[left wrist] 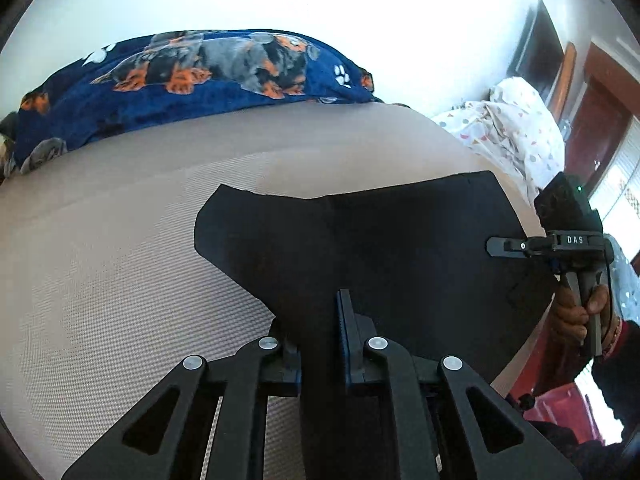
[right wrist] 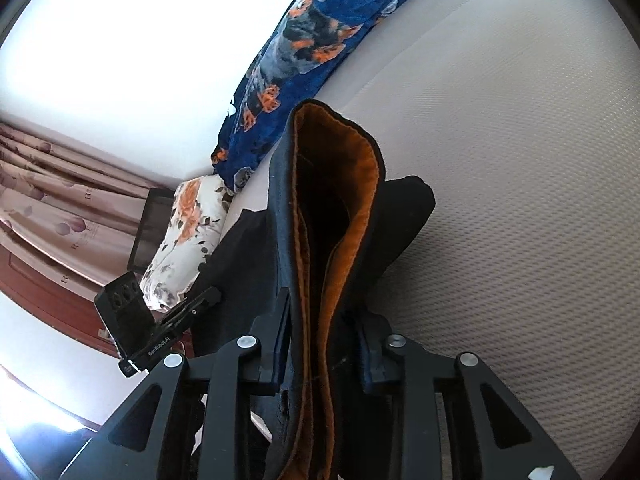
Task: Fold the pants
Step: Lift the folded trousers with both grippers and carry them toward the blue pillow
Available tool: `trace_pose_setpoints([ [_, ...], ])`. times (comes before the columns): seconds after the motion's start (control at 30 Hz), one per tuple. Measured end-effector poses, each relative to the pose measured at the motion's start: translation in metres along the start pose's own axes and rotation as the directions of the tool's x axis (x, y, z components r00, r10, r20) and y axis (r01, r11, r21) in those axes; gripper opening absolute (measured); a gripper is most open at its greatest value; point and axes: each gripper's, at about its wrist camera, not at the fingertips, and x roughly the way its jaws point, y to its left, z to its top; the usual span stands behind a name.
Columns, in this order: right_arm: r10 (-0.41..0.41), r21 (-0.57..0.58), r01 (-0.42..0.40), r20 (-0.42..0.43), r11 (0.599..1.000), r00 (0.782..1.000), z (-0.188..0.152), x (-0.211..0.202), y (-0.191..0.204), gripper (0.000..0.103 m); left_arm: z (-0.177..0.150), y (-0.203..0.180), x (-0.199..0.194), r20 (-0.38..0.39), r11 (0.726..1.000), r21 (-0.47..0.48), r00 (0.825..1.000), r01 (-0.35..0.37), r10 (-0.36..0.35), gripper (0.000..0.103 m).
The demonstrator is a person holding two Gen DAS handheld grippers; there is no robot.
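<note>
Black pants (left wrist: 380, 240) lie spread on a beige mattress (left wrist: 120, 260). In the left wrist view my left gripper (left wrist: 314, 312) is shut on a near edge of the dark cloth, which runs up between its fingers. To the right, my right gripper (left wrist: 496, 246) grips the pants' far side, held by a person's hand (left wrist: 576, 312). In the right wrist view my right gripper (right wrist: 320, 308) is shut on a thick bunch of pants (right wrist: 404, 208) whose orange lining (right wrist: 356, 200) shows, lifted off the mattress. My left gripper (right wrist: 212, 294) appears at the left of that view.
A blue dog-print blanket (left wrist: 180, 76) lies along the mattress's far side. White spotted bedding (left wrist: 508, 128) is bunched at the right. A floral pillow (right wrist: 184, 236) sits by the mattress edge, with pink curtains (right wrist: 48, 208) behind.
</note>
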Motion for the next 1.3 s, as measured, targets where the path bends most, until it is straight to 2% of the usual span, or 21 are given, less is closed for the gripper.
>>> trace_pose_setpoints([
  [0.2, -0.051, -0.013, 0.051, -0.032, 0.999, 0.998, -0.005, 0.007, 0.001, 0.026, -0.009, 0.016, -0.005, -0.017, 0.998, -0.047, 0.999, 0.04, -0.041, 0.013],
  [0.27, -0.055, -0.008, 0.055, -0.036, 0.998, 0.998, -0.007, 0.008, 0.0, 0.026, -0.012, 0.029, -0.002, -0.035, 0.991, -0.102, 0.995, 0.088, -0.092, 0.014],
  [0.4, -0.061, -0.003, 0.061, -0.04, 0.998, 0.997, -0.006, 0.009, -0.001, 0.026, -0.017, 0.056, 0.008, -0.083, 0.968, -0.206, 0.984, 0.14, -0.16, 0.029],
  [0.5, -0.058, 0.005, 0.059, -0.043, 0.998, 0.997, -0.006, 0.011, -0.004, 0.026, -0.023, 0.065, 0.016, -0.138, 0.966, -0.216, 0.975, 0.14, -0.172, 0.04],
  [0.53, -0.057, 0.007, 0.058, -0.043, 0.998, 0.997, -0.006, 0.011, -0.005, 0.026, -0.024, 0.066, 0.019, -0.154, 0.964, -0.212, 0.969, 0.158, -0.193, 0.043],
  [0.57, -0.055, 0.01, 0.056, -0.044, 0.998, 0.998, -0.006, 0.011, -0.006, 0.026, -0.025, 0.065, 0.025, -0.182, 0.959, -0.205, 0.956, 0.194, -0.232, 0.055],
  [0.6, -0.051, 0.013, 0.052, -0.043, 0.999, 0.998, -0.006, 0.011, -0.008, 0.026, -0.027, 0.065, 0.03, -0.205, 0.952, -0.202, 0.941, 0.228, -0.269, 0.058],
  [0.63, -0.047, 0.015, 0.047, -0.043, 0.999, 0.998, -0.007, 0.011, -0.009, 0.026, -0.027, 0.063, 0.029, -0.191, 0.948, -0.192, 0.938, 0.252, -0.288, 0.058],
  [0.7, -0.037, 0.02, 0.038, -0.041, 0.999, 0.998, -0.007, 0.011, -0.01, 0.026, -0.026, 0.058, 0.039, -0.217, 0.904, -0.218, 0.884, 0.369, -0.413, 0.058],
  [0.73, -0.033, 0.022, 0.034, -0.04, 0.999, 0.999, -0.007, 0.01, -0.012, 0.026, -0.024, 0.056, 0.042, -0.206, 0.895, -0.227, 0.879, 0.384, -0.429, 0.058],
  [0.8, -0.03, 0.024, 0.031, -0.038, 0.999, 0.999, -0.009, 0.009, -0.013, 0.026, -0.02, 0.051, 0.049, -0.178, 0.893, -0.24, 0.887, 0.38, -0.426, 0.058],
  [0.83, -0.029, 0.027, 0.03, -0.036, 0.999, 0.999, -0.009, 0.009, -0.013, 0.026, -0.017, 0.047, 0.05, -0.166, 0.904, -0.229, 0.901, 0.361, -0.401, 0.054],
  [0.87, -0.029, 0.029, 0.03, -0.034, 0.999, 0.999, -0.01, 0.009, -0.012, 0.026, -0.015, 0.043, 0.052, -0.162, 0.925, -0.209, 0.921, 0.319, -0.354, 0.032],
  [0.9, -0.032, 0.027, 0.033, -0.033, 0.999, 0.999, -0.011, 0.008, -0.012, 0.026, -0.015, 0.041, 0.054, -0.158, 0.934, -0.206, 0.932, 0.292, -0.326, 0.028],
  [0.97, -0.039, 0.015, 0.039, -0.029, 0.999, 0.999, -0.013, 0.007, -0.011, 0.026, -0.018, 0.043, 0.051, -0.132, 0.93, -0.238, 0.94, 0.28, -0.316, 0.023],
  [1.03, -0.036, 0.013, 0.036, -0.026, 0.999, 0.999, -0.014, 0.007, -0.01, 0.026, -0.018, 0.036, 0.046, -0.12, 0.948, -0.21, 0.956, 0.238, -0.266, 0.02],
  [1.1, -0.028, 0.017, 0.029, -0.024, 0.999, 0.999, -0.014, 0.008, -0.007, 0.026, -0.016, 0.019, 0.037, -0.105, 0.981, -0.11, 0.98, 0.16, -0.171, 0.018],
  [1.17, -0.015, 0.026, 0.016, -0.019, 1.0, 1.0, -0.013, 0.007, -0.006, 0.026, -0.015, 0.009, 0.03, -0.092, 0.991, -0.061, 0.988, 0.115, -0.12, 0.017],
  [1.3, -0.003, 0.022, 0.003, -0.016, 1.0, 1.0, -0.01, 0.01, 0.001, 0.025, -0.014, 0.005, 0.018, -0.072, 0.997, -0.005, 0.994, 0.077, -0.077, 0.017],
])
